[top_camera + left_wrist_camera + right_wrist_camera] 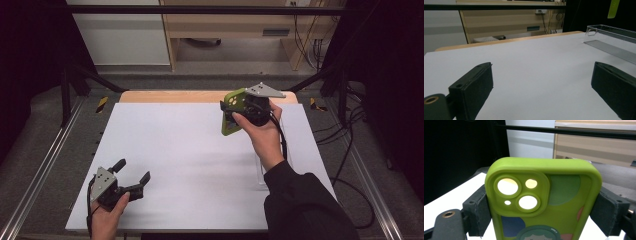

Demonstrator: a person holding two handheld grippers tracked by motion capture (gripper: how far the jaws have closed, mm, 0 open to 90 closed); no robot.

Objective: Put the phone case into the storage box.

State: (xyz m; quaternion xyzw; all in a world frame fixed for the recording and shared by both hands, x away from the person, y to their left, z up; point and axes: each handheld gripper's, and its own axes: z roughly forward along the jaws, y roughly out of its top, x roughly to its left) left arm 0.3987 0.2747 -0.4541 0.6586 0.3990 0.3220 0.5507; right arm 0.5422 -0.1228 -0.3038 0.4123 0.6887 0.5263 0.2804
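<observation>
- A lab recording cell: a white-topped table [200,150] stands inside a black metal frame [200,9] with dark curtains left and right.
- Cables [350,150] trail over the grey floor at the right.
- Far behind stand a pale wooden cabinet [225,30] and a white panel [120,35].

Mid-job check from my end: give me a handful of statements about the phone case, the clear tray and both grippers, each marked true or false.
1. The right gripper is clamped on a green phone case. True.
2. The left gripper holds the phone case too. False: its jaws are open with nothing between them.
3. The phone case is held up off the table. True.
4. The clear tray has the phone case lying in it. False: the case is in the right gripper.
5. The phone case's camera holes are cut through. True.
</observation>
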